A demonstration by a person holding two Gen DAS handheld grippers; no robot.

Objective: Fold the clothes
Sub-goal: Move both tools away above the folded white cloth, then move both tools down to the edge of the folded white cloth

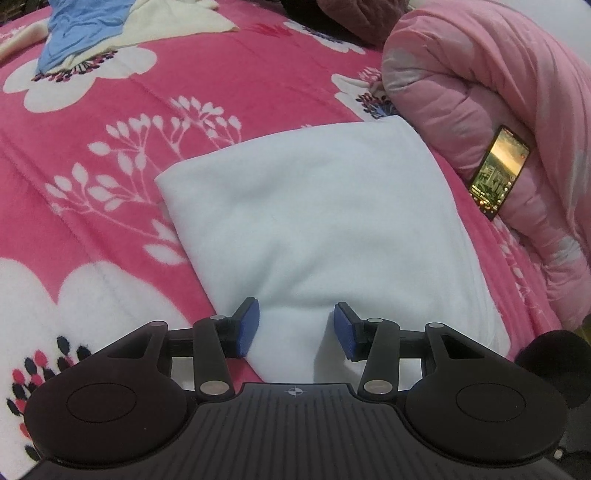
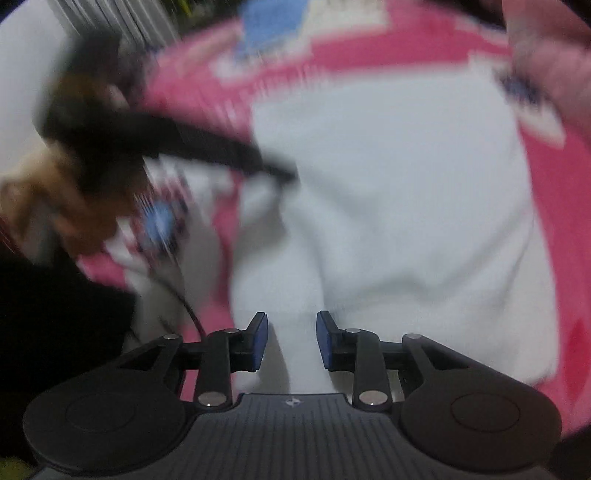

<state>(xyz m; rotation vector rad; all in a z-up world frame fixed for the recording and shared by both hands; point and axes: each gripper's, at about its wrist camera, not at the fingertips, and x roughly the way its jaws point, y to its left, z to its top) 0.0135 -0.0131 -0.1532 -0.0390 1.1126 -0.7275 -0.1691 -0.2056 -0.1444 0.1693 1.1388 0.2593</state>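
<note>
A folded white garment [image 1: 325, 221] lies on the pink flowered blanket [image 1: 110, 147]. My left gripper [image 1: 296, 329] hovers over its near edge. The jaws stand apart and the blue pads [image 1: 248, 326] press on nothing, with flat white cloth in the gap. The right wrist view is smeared by motion. There the same white garment [image 2: 399, 192] fills the middle. My right gripper [image 2: 291, 339] is open at its near end, where a raised ridge of white cloth runs up between the pads.
A lit phone [image 1: 498, 173] leans against a rolled pink quilt [image 1: 480, 85] at the right. A blue garment [image 1: 81, 33] on a cream one [image 1: 166, 26] lies at the far left. A blurred hand [image 2: 48, 206] on a dark tool shows left in the right wrist view.
</note>
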